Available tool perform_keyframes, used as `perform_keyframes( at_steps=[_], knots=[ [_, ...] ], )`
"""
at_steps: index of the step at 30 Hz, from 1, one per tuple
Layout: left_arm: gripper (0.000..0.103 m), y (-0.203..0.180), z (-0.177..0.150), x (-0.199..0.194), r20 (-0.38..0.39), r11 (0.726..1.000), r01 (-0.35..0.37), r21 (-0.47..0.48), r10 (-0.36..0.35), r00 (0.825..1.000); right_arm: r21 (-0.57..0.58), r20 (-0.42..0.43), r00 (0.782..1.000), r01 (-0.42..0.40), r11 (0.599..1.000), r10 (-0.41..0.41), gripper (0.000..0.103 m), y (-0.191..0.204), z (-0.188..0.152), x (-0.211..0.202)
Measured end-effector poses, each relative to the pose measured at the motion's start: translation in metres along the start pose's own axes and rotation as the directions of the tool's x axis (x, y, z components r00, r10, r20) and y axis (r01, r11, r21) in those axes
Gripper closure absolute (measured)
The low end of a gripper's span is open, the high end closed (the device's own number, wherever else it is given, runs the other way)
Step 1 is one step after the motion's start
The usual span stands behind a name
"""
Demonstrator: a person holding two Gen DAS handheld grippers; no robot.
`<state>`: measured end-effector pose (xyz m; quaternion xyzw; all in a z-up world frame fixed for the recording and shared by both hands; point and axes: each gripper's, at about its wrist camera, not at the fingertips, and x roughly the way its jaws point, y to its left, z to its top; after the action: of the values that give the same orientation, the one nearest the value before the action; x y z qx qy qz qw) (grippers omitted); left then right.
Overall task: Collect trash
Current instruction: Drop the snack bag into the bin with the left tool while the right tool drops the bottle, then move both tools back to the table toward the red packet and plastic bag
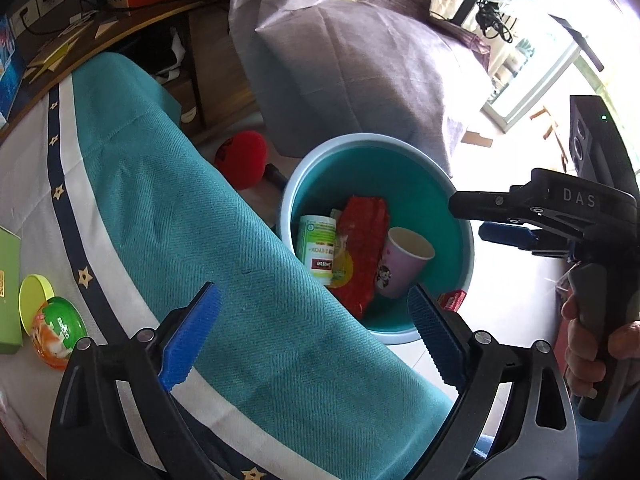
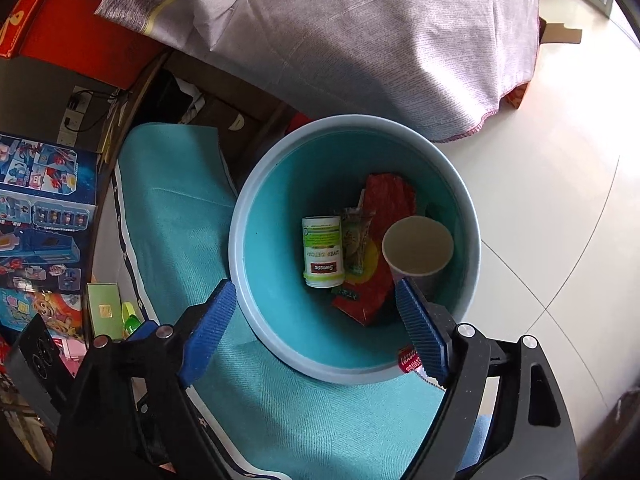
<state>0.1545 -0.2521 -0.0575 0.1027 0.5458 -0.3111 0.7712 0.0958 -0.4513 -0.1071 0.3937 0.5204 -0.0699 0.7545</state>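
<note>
A teal bin with a pale blue rim (image 1: 285, 204) (image 2: 236, 240) stands on the floor beside the table. Inside it lie a white and green bottle (image 1: 318, 248) (image 2: 323, 252), a red wrapper (image 1: 364, 248) (image 2: 384, 200) and a pink paper cup (image 1: 404, 260) (image 2: 418, 244). My right gripper (image 2: 315, 286) (image 1: 468, 218) hangs open above the bin with nothing between its blue pads. My left gripper (image 1: 314, 292) is open and empty too, over the edge of the teal cloth (image 1: 200, 220) with the bin just beyond. A small red packet (image 2: 410, 360) (image 1: 452, 300) shows at the bin's near rim.
On the table at the left sit a round green and orange tub (image 1: 60, 332) with a yellow lid and a green box (image 1: 8, 292). A red round object (image 1: 240, 156) lies on the floor behind the bin. A big grey woven sack (image 2: 360, 40) stands beyond; toy boxes (image 2: 40, 220) at left.
</note>
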Motion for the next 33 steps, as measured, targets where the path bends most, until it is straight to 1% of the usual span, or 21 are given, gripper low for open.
perform_keyframes(
  at_steps=[6,7,9,13,19,20,21,24,27,33],
  knots=[
    [0.008,0.012,-0.015,-0.020,0.027,0.999,0.009,-0.032,-0.008,1.000,-0.015,-0.003,1.000,0.013,1.000,-0.013,0.024,0.015,-0.016,-0.004],
    [0.008,0.015,-0.016,-0.023,0.032,0.999,0.012,-0.037,-0.011,0.999,-0.022,-0.005,1.000,0.013,1.000,-0.013,0.021,0.019,-0.018,-0.004],
    [0.008,0.022,-0.022,-0.033,0.048,0.999,0.012,-0.053,-0.010,0.999,-0.041,-0.005,1.000,0.015,0.999,-0.015,0.019,0.029,-0.025,-0.006],
    [0.008,0.036,-0.036,-0.051,0.076,0.996,0.020,-0.088,-0.013,0.997,-0.081,-0.012,1.000,0.004,0.997,-0.005,0.019,0.050,-0.036,-0.010],
    [0.007,0.063,-0.059,-0.083,0.126,0.989,0.022,-0.145,-0.004,0.992,-0.136,-0.003,1.000,0.014,0.991,-0.014,0.019,0.089,-0.051,-0.015],
    [0.007,0.068,-0.062,-0.088,0.133,0.988,0.023,-0.155,-0.002,0.991,-0.144,-0.002,1.000,0.017,0.990,-0.017,0.018,0.095,-0.054,-0.015],
    [0.006,0.074,-0.066,-0.093,0.141,0.986,0.023,-0.167,0.001,0.990,-0.153,0.000,1.000,0.018,0.988,-0.018,0.014,0.103,-0.057,-0.015],
    [0.005,0.093,-0.078,-0.108,0.169,0.978,0.026,-0.209,0.010,0.986,-0.189,-0.002,1.000,0.024,0.982,-0.025,0.013,0.127,-0.068,-0.013],
    [0.005,0.117,-0.094,-0.125,0.195,0.965,0.025,-0.259,0.027,0.981,-0.247,-0.033,0.999,0.023,0.969,-0.032,0.013,0.157,-0.082,-0.003],
    [0.004,0.176,-0.135,-0.152,0.210,0.929,-0.005,-0.371,0.089,0.974,-0.362,-0.102,0.993,0.012,0.932,-0.052,0.013,0.219,-0.113,0.026]
  ],
)
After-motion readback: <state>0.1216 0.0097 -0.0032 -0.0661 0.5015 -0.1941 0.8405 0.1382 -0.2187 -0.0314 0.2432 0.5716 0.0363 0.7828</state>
